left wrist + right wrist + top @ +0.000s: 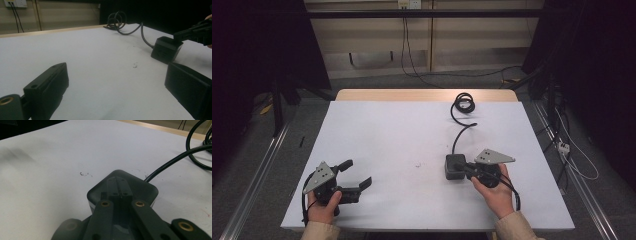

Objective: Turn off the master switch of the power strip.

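The left claw (354,176) rested at about eight o'clock on the white tabletop (402,135), its jaws spread wide with nothing between them. At four o'clock the right claw (468,168) had its jaws drawn tight together, their tips lying over the top of the black power adapter (455,166) — pressing on its upper face rather than gripping its sides, as far as the right gripper view let me judge. The adapter sat just right of the tabletop's centre, toward five o'clock, flat on the sheet. Its black cord (459,131) ran away toward one o'clock and ended in a loose coil (463,103) near the far edge.

To handle the block well, the right claw probably needed to open and straddle its sides squarely, low on the body. The cord's slack should follow freely — a tug against the coil could twist the adapter out of line.
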`<move>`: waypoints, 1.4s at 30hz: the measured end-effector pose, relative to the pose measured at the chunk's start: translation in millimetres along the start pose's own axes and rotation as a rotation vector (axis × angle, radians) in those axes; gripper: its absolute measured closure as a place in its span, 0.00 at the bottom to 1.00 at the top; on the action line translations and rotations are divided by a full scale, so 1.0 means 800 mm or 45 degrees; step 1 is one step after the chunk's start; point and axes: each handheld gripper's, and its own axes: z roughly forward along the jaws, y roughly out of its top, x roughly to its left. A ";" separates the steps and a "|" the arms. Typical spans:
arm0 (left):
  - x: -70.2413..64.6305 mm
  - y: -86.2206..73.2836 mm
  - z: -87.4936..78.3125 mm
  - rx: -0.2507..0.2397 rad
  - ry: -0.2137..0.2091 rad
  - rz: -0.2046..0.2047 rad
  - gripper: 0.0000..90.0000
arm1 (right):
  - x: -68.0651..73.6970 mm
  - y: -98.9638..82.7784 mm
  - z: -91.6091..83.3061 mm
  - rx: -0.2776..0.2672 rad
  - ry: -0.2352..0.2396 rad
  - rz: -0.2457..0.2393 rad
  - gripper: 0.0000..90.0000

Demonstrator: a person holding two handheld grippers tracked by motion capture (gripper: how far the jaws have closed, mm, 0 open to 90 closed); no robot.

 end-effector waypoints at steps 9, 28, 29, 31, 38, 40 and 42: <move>0.002 0.000 0.000 0.001 0.000 -0.003 0.05 | -0.001 -0.002 0.000 -0.013 0.009 0.015 1.00; 0.002 -0.002 0.001 0.008 -0.003 -0.007 0.05 | -0.007 -0.002 -0.003 -0.067 -0.003 0.042 1.00; 0.002 -0.002 0.001 0.009 -0.003 -0.007 0.05 | -0.007 -0.002 -0.002 -0.071 0.003 0.044 0.99; 0.002 -0.001 0.000 0.006 -0.002 -0.009 0.05 | -0.006 -0.001 -0.003 -0.093 -0.005 0.042 0.92; 0.001 -0.001 0.000 0.009 -0.005 -0.006 0.05 | -0.005 0.001 -0.004 -0.107 0.049 0.096 0.66; 0.002 -0.002 -0.001 0.004 -0.004 -0.013 0.05 | -0.006 0.002 -0.003 -0.104 0.061 0.108 0.61; 0.002 -0.002 -0.002 0.003 -0.003 -0.012 0.05 | -0.006 0.003 -0.003 -0.104 0.067 0.106 0.57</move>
